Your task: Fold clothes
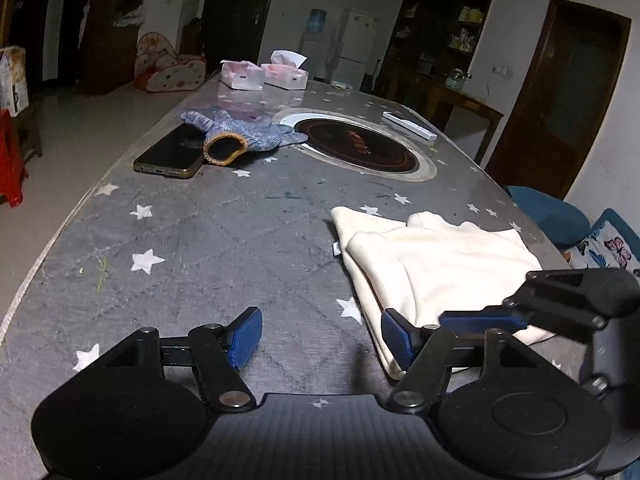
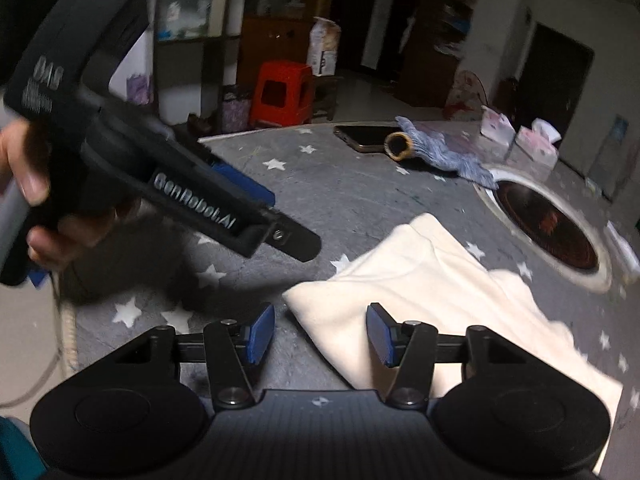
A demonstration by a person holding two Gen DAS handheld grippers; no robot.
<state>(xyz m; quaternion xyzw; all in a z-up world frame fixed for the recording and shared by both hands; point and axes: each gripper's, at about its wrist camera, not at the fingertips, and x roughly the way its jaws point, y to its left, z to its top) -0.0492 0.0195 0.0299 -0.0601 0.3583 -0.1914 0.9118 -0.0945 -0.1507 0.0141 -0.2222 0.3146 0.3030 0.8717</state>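
table: grey star-print cover (image 1: 224,240), rounded near edge at left; bare stretch between the garment and the phone
garment: cream folded clothes (image 1: 432,264) on the right part of the table, near the edge
left gripper (image 1: 322,338): jaws spread wide, holding nothing; right pad (image 1: 394,338) over the garment's near corner, contact unclear
right gripper (image 2: 320,334): jaws released wide, empty, above the garment's corner (image 2: 400,280)
around: phone (image 1: 172,152) with knit glove (image 1: 240,134) lying on it, round cooktop (image 1: 356,148), tissue packs (image 1: 264,74) far side
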